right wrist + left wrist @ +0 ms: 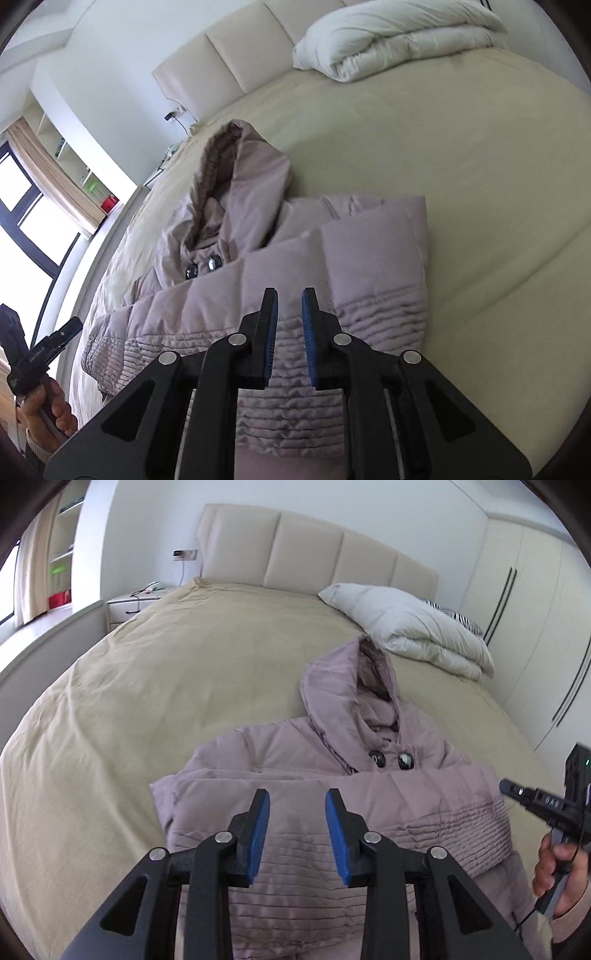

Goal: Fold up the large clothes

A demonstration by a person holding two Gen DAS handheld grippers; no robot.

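Note:
A mauve hooded puffer jacket [295, 768] lies on the bed, front up, with both sleeves folded across its chest. It also shows in the right wrist view [295, 258]. Its hood [340, 686] points toward the headboard, with two dark buttons [391, 758] at the collar. My left gripper [297, 797] is open and empty above the folded sleeves. My right gripper [289, 295] is open a little, empty, above the ribbed sleeve cuff [376, 314]. The other handheld gripper shows at each view's edge, as in the left wrist view [546, 805].
The bed has a tan cover [166, 672] and a padded beige headboard [306, 550]. A folded white duvet [410, 624] lies near the headboard. A nightstand [136, 603] stands left of the bed, wardrobes [535, 609] on the right, a window [26, 221] beyond.

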